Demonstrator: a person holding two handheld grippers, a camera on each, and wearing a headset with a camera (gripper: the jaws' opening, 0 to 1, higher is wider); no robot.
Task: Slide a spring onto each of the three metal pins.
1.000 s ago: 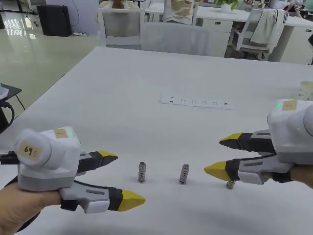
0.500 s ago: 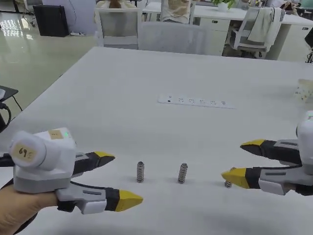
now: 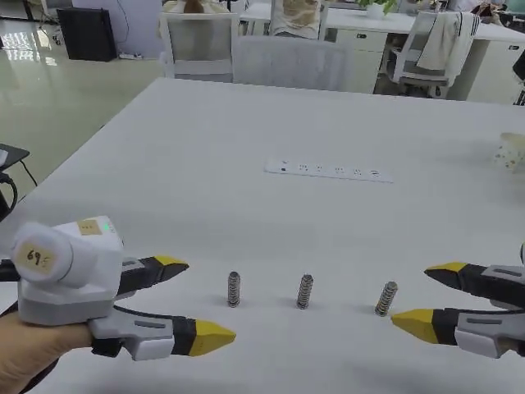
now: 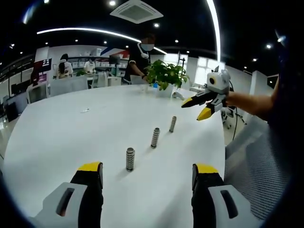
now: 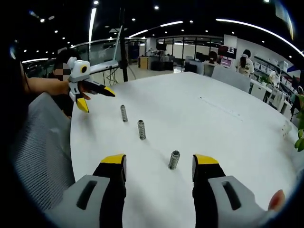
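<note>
Three coiled springs (image 3: 304, 291) stand upright in a row. Their cores are hidden. The left gripper (image 3: 199, 299) and right gripper (image 3: 414, 294) both gape empty.

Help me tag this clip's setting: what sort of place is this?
Most likely an open-plan office: a large white table with a power strip on it, office chairs and desks behind, plus a potted plant and strip ceiling lights.

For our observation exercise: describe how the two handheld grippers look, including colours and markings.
Both the left gripper and right gripper have white-and-grey housings and black jaws with yellow tips. The left carries a round handwritten label, a tan sticker and a green light.
</note>
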